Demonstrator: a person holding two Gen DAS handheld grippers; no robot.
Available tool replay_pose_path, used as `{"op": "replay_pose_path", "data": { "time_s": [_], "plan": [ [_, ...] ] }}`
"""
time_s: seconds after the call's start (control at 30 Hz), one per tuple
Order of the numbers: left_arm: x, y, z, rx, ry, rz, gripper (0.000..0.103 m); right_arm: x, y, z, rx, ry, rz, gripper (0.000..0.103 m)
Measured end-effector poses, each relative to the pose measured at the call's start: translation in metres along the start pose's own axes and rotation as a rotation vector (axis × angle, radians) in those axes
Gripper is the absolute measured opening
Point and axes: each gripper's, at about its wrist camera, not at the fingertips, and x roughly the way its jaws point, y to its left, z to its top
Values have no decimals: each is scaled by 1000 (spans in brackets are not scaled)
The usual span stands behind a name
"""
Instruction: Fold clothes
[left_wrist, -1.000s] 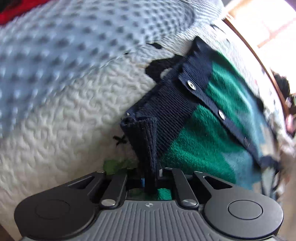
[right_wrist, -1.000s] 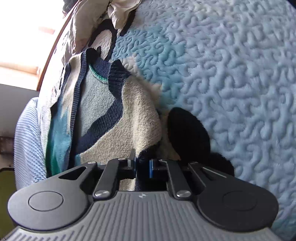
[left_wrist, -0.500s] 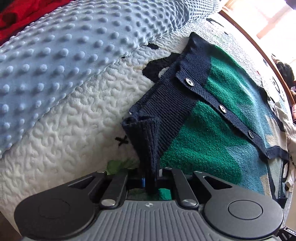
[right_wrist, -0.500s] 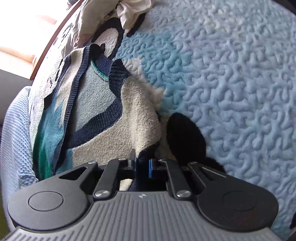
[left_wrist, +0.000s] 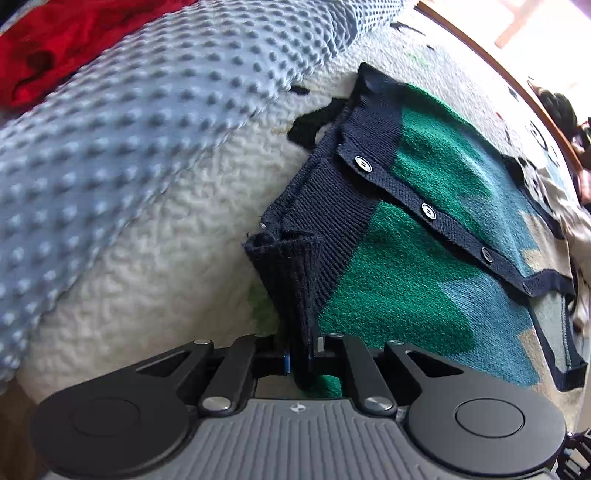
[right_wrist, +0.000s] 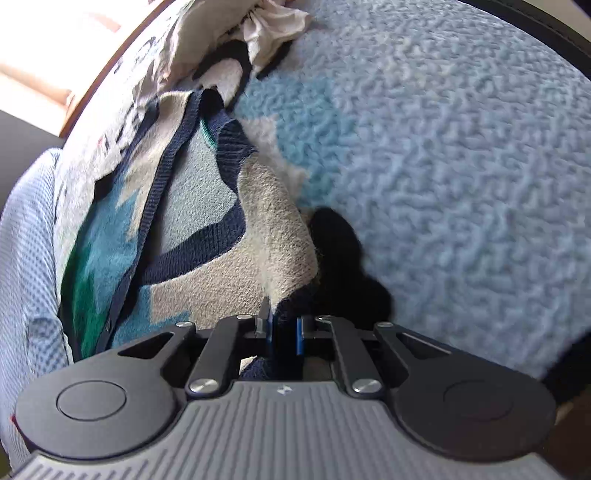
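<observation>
A knitted cardigan (left_wrist: 413, 266) in green, teal and beige with navy ribbed trim and metal snap buttons lies spread on a quilted bed cover (left_wrist: 155, 258). My left gripper (left_wrist: 301, 356) is shut on the cardigan's navy ribbed hem corner, which rises in a fold from the cover. In the right wrist view the same cardigan (right_wrist: 192, 229) shows its beige shoulder and navy neckline. My right gripper (right_wrist: 284, 332) is shut on the navy edge of that beige shoulder corner, lifted off the light blue part of the cover (right_wrist: 443, 166).
A blue dotted blanket (left_wrist: 110, 140) is bunched left of the cardigan, with a red cloth (left_wrist: 66, 48) behind it. Pale crumpled clothes (right_wrist: 273, 29) lie beyond the neckline. A wooden bed edge (left_wrist: 498, 70) runs along the far side.
Both grippers have risen, each pulling its held corner of the cardigan up from the cover. More of the garment and the red cloth has come into view.
</observation>
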Motion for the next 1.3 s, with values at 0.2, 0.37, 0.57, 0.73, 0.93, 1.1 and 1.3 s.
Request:
{"op": "replay_pose_path", "data": {
  "time_s": [0.2,0.37,0.57,0.73,0.93,1.1,1.3],
  "plan": [
    [-32,23,-39,32,80,10,8,-31,-27,-28,-18,97,-72,10],
    [-40,37,-55,17,135,22,8,-41,-44,-37,5,165,-86,10],
    [-59,19,-38,45,125,19,8,-48,-25,-21,20,196,-48,11],
    [-75,0,-8,-44,91,-20,8,-61,2,12,51,219,22,11],
    [-81,-41,61,-35,51,-46,8,-58,58,70,40,245,58,11],
    [-56,-86,134,17,35,-41,8,-33,111,117,16,215,63,12],
    [21,-118,206,51,73,-39,8,32,142,155,74,166,-19,12]
  ]
}}
